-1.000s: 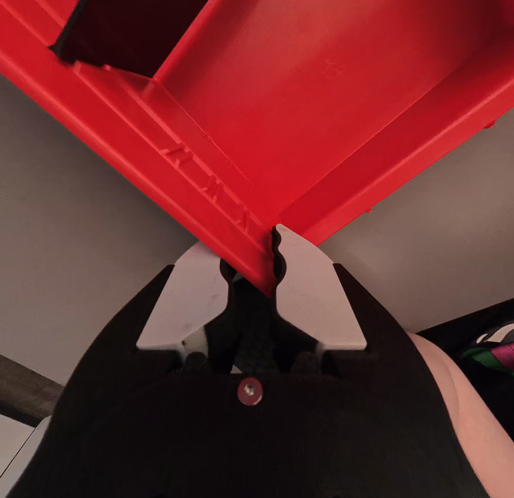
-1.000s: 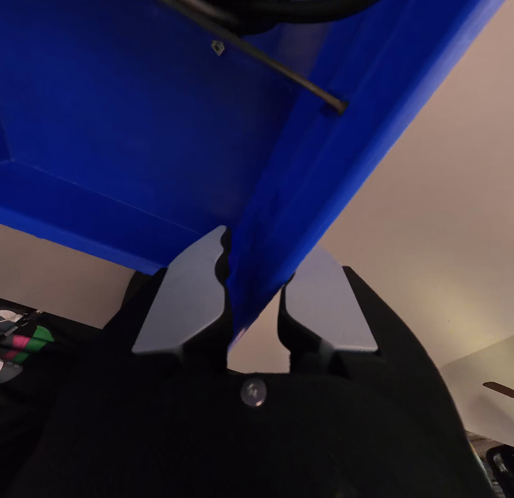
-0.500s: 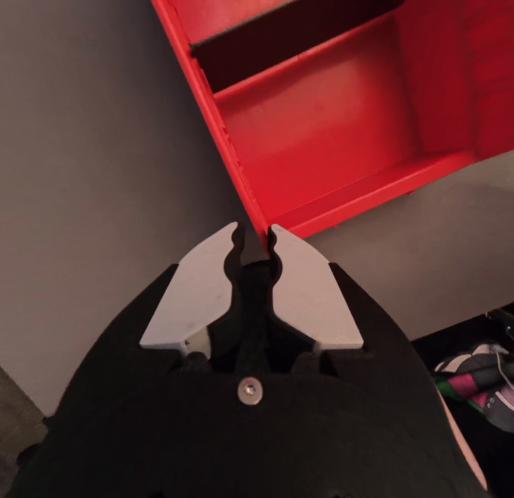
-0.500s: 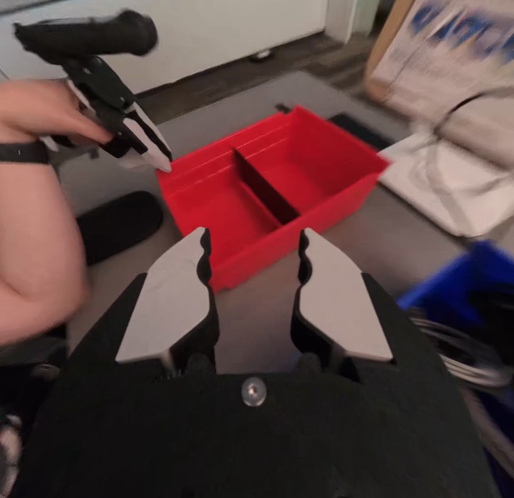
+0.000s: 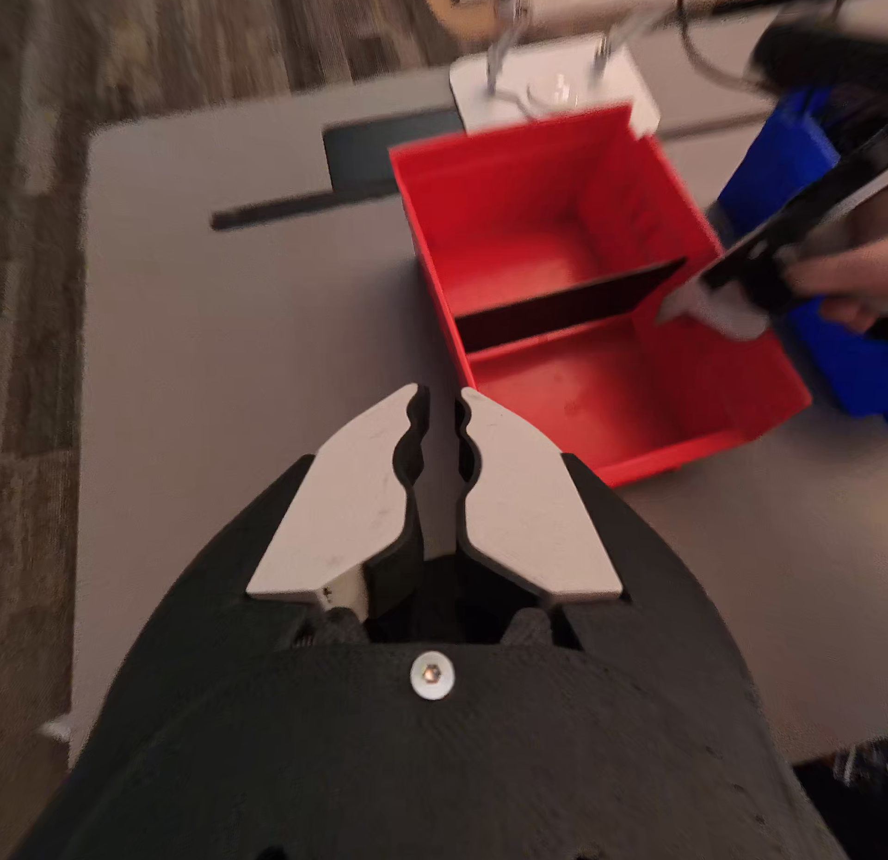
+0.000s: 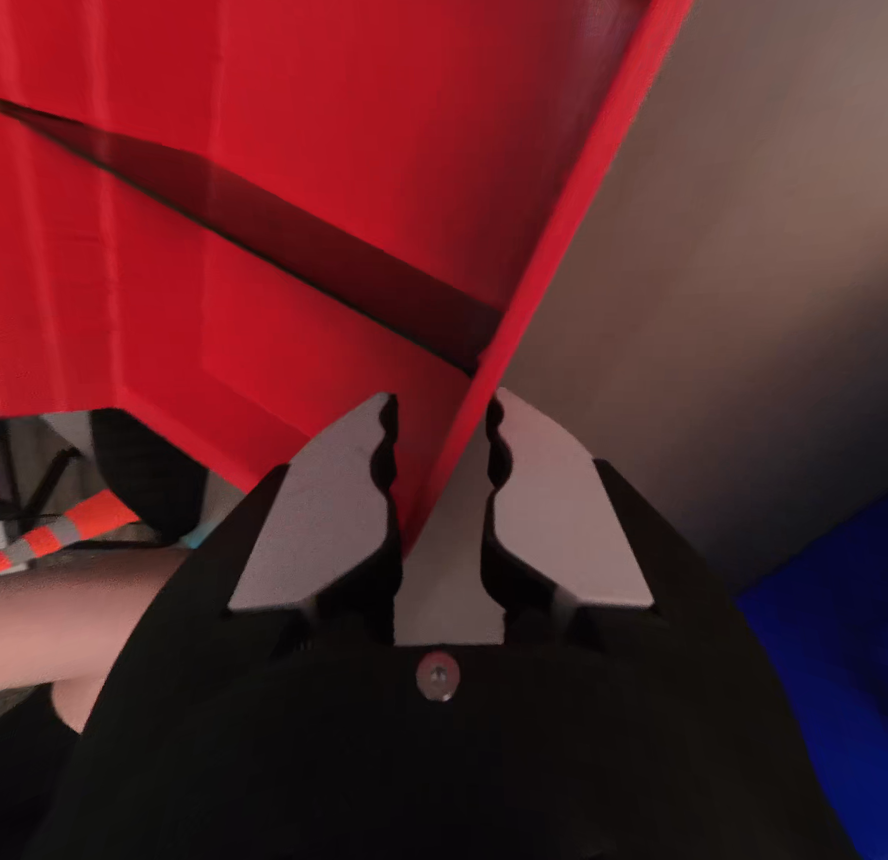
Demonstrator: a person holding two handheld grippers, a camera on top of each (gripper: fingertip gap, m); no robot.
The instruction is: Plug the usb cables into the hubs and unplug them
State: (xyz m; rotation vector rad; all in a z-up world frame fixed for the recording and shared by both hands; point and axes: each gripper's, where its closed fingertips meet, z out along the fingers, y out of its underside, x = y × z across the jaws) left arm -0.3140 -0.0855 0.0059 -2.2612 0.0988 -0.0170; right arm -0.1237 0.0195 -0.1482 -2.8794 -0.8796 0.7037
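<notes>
A red bin (image 5: 600, 404) with a black divider (image 5: 567, 303) stands on the grey table (image 5: 240, 356); both of its compartments look empty. My left gripper (image 5: 442, 395) hovers just left of the bin's near corner, its jaws a narrow gap apart and holding nothing. My right gripper (image 6: 442, 404) is open and straddles the bin's side wall (image 6: 552, 241) near the divider (image 6: 288, 241), one finger inside and one outside. It also shows in the left wrist view (image 5: 711, 308). A blurred white board (image 5: 552, 87) with cables lies behind the bin.
A blue bin (image 5: 778, 164) with dark contents stands right of the red one and shows in the right wrist view (image 6: 817, 621). A black pad (image 5: 384, 150) lies at the table's far edge. A person's forearm (image 6: 96, 611) is at the lower left. Wood floor lies beyond the table. Tip to tip, the grippers are about 25 centimetres apart.
My left gripper let go of the red bin's corner and pulled back and up. My right gripper let go of the blue bin's wall, swung over and now straddles the red bin's wall.
</notes>
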